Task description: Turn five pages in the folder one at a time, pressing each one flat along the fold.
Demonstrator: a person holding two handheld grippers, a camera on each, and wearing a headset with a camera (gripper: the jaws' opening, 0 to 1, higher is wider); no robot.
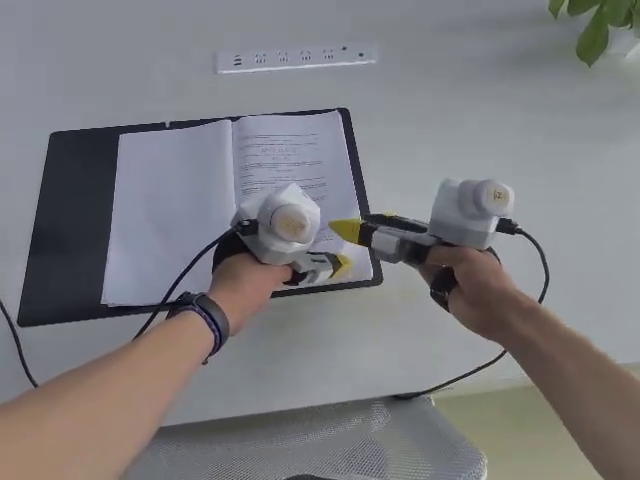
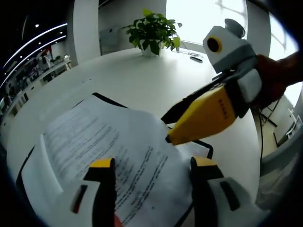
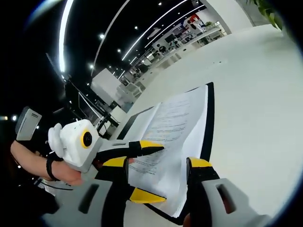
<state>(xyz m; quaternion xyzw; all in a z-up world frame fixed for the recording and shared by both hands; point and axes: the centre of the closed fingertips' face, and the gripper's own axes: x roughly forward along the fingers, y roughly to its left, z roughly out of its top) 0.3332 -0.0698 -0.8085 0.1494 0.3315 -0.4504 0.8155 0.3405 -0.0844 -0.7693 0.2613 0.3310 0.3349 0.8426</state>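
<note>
folder: open flat on the white tabletop, close to its near edge and straight in front of the person. The black cover shows as a border left of, above and right of the paper.
left page: plain white, no print visible.
right page: printed text in lines, too small to read. In the left gripper view the sheet looks slightly bowed, not dead flat.
fold: runs up the middle between the two pages, with a faint shadow along it.
left gripper: held in the left hand over the lower right corner of the right page. Its fingers are spread apart with only the printed sheet lying beneath the gap. Nothing is clamped.
right gripper: comes in from the right, with its yellow tip at the right page's outer edge, just beside the left gripper. Its fingers are apart in its own view, with the page corner and cover edge seen between them. No grasp.
tip-to-paper contact: cannot tell for either gripper.
power strip: white, on the tabletop beyond the folder.
plant: green leaves at the far right corner.
wristband: dark, on the left wrist.
</note>
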